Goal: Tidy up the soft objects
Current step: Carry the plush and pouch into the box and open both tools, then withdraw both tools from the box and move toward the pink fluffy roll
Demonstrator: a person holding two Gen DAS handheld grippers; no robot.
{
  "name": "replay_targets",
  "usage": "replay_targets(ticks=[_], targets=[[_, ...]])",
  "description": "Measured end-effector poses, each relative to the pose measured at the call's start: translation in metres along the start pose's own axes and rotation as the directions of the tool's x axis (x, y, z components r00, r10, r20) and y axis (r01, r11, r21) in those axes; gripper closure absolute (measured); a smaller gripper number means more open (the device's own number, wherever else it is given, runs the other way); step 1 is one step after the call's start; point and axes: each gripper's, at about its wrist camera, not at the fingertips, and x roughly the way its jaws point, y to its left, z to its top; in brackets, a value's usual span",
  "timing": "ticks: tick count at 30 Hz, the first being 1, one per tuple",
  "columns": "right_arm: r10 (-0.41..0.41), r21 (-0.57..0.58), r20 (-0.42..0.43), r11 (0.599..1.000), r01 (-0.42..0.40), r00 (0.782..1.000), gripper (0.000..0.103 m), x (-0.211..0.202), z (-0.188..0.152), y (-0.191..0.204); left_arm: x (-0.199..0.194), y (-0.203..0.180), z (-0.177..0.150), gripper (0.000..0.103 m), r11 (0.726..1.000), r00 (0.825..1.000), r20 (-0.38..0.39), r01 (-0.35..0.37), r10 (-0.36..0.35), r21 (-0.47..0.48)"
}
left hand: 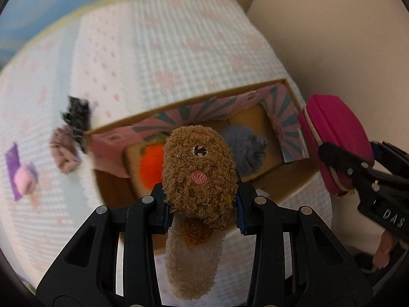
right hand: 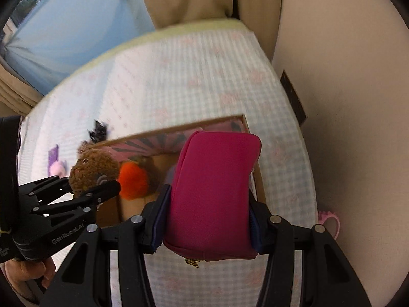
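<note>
My left gripper [left hand: 202, 209] is shut on a brown plush toy [left hand: 199, 171] with a cream body, held above the open cardboard box [left hand: 179, 105]. The right gripper [right hand: 207, 220] is shut on a magenta zip pouch [right hand: 212, 192], also over the box [right hand: 179, 128]. In the left wrist view the pouch [left hand: 334, 140] and the right gripper [left hand: 352, 168] hang at the box's right end. In the right wrist view the brown plush [right hand: 92, 171] and left gripper [right hand: 94, 189] sit at the left. Inside the box lie an orange plush [left hand: 150, 166] [right hand: 134, 179] and a grey soft thing [left hand: 245, 151].
The box rests on a bed with a pale checked cover [left hand: 153, 51]. Left of the box lie a black item [left hand: 76, 117], a mauve folded cloth [left hand: 64, 151] and a pink plush on a purple piece [left hand: 23, 176]. A pink mug [right hand: 329, 222] stands beyond the bed's right edge.
</note>
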Motion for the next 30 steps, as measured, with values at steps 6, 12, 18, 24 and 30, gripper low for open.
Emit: replay_targets(ticks=[6,12,18,24,30], targets=[[0.023,0.035,-0.095,0.999,-0.020,0.995,0.054,0.037,0.019,-0.007,0.038,-0.004,0.014,0.069,1.000,0.997,-0.075,0.024,-0.024,-0.001],[0.059,0.081,-0.152,0.996,-0.047,0.987,0.050,0.062,0.033,-0.010,0.052,-0.003,0.015,0.000,1.000,0.991,-0.136,0.013,-0.009,0.027],[0.085,0.100,-0.153,0.993,-0.070,0.985,0.000,0.071,0.039,-0.014,0.041,0.007,0.007,0.000,0.999,0.993,-0.115,0.023,-0.020,0.026],[0.085,0.075,-0.124,0.994,-0.076,0.989,0.000,0.063,0.029,-0.005,0.027,0.027,-0.007,0.000,1.000,0.994,-0.111,-0.002,0.002,-0.004],[0.079,0.063,-0.071,0.995,-0.075,0.994,0.000,0.034,0.021,0.004,0.002,0.031,-0.014,0.000,1.000,0.997,-0.074,-0.028,0.028,-0.005]])
